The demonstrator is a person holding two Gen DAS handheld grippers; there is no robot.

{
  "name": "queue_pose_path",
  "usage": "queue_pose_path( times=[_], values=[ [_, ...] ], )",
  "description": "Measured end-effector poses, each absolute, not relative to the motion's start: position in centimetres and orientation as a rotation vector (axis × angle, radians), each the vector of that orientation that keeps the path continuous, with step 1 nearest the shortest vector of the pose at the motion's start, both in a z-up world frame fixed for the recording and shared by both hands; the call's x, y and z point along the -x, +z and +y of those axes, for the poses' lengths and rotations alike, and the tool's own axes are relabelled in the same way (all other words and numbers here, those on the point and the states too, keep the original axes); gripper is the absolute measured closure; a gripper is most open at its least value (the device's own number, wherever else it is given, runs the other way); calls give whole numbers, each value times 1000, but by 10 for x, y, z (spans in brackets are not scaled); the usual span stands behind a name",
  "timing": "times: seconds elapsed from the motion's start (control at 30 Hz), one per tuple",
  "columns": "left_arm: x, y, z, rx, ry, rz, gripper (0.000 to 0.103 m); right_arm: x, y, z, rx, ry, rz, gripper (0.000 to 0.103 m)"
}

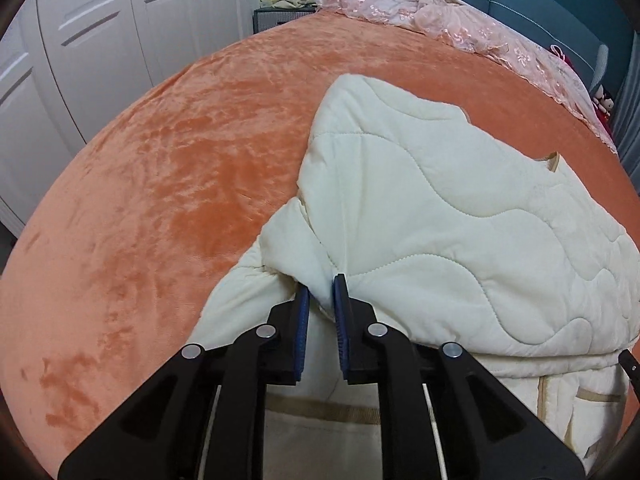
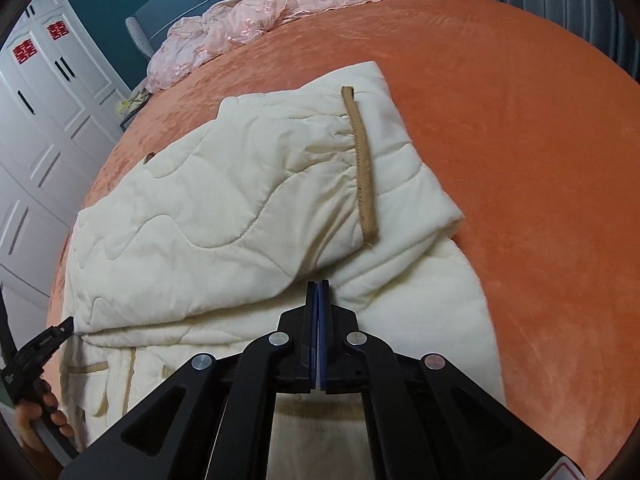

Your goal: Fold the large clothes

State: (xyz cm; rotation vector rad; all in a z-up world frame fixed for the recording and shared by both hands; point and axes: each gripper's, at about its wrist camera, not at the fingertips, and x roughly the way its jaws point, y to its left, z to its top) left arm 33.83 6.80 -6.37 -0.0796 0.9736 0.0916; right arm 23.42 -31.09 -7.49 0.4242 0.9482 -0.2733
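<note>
Cream quilted jacket [image 1: 440, 216] lying partly folded on an orange bedspread [image 1: 160, 184], both grippers at its near edge.

Left gripper [image 1: 322, 292] has its blue pads a narrow gap apart with a fold of the jacket's fabric pinched between them; the sleeve runs off to the left of the fingers, the body spreads ahead and right. Right gripper [image 2: 319, 286] shows its pads pressed together, tips resting at the jacket's edge; whether cloth is caught between them cannot be told. A tan-trimmed sleeve cuff [image 2: 362, 168] lies folded over the body just beyond those fingers. Pink lace fabric [image 2: 248, 24] sits far ahead.
</note>
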Motion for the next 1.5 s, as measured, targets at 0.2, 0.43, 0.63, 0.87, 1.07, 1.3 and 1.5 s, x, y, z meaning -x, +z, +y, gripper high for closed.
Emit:
queue_pose_path(
  times=[0.2, 0.43, 0.63, 0.87, 1.07, 1.3, 1.5],
  values=[
    [-326, -10, 71, 60, 128, 879, 90, -226, -24, -303, -362, -251, 844, 91],
    [-375, -28, 4, 58, -17, 951, 89, -304, -33, -255, -312, -86, 867, 91],
    [-370, -77, -19, -13, 4, 984, 87, -305, -79, -240, -283, -93, 943, 93],
    [-359, -96, -26, -74, 14, 897, 88, -294, -101, -238, -266, -95, 892, 96],
    [-356, -102, -27, -83, 22, 860, 88, -295, -104, -233, -236, -107, 863, 96],
    [-355, -106, -31, -110, 36, 835, 88, -296, -106, -235, -249, -103, 844, 96],
    [-354, -106, -32, -117, 42, 830, 88, -295, -107, -235, -246, -104, 840, 96]
  ],
)
